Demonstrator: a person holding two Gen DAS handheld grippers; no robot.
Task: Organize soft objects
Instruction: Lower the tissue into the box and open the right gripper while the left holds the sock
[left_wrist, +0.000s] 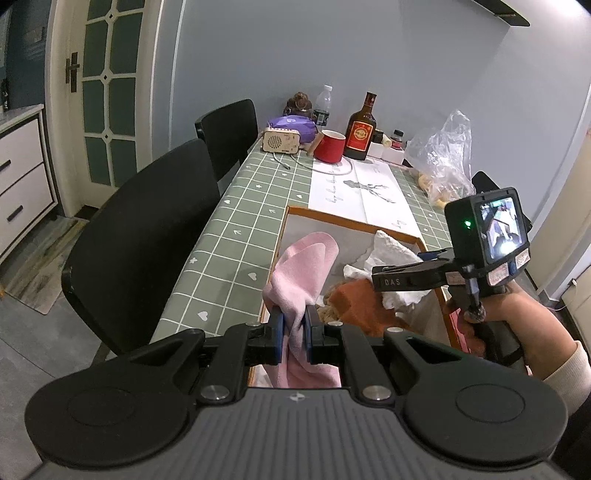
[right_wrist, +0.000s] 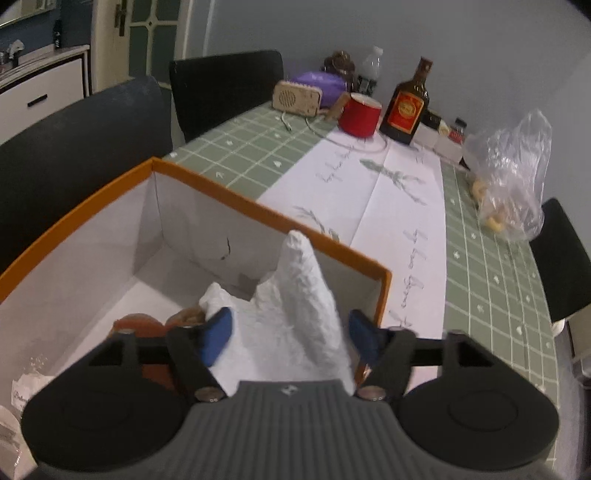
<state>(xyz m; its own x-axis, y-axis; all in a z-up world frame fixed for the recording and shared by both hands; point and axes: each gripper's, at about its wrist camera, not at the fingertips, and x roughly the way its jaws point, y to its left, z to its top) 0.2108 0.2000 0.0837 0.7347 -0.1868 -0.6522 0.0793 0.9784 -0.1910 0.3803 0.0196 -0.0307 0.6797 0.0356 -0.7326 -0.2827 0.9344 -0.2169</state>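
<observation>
Two sets of tongs work over an orange-rimmed box (right_wrist: 207, 186) on a green checked worktop (left_wrist: 236, 236). The left tongs (left_wrist: 294, 332) are clenched on a pink cloth (left_wrist: 308, 266), whose fold stands up above the blue pads while its tail hangs toward the camera, at the box's near left side. The right tongs (right_wrist: 290, 338) stand released, their blue pads spread wide on either side of a crumpled white cloth (right_wrist: 295, 306) that rises in a peak between them, inside the box near its right wall. An orange soft item (left_wrist: 360, 299) lies in the box between the two cloths. A hand (left_wrist: 517, 310) in a cream sleeve grips the right tool's handle. Farther along the worktop lie a white printed paper sheet (right_wrist: 388, 192), a red cup (right_wrist: 360, 116), a dark bottle (right_wrist: 406, 105), a small speaker (right_wrist: 297, 96) and, to the right, a clear plastic bag (right_wrist: 513, 173). Black chairs (left_wrist: 147, 236) line the left edge.
</observation>
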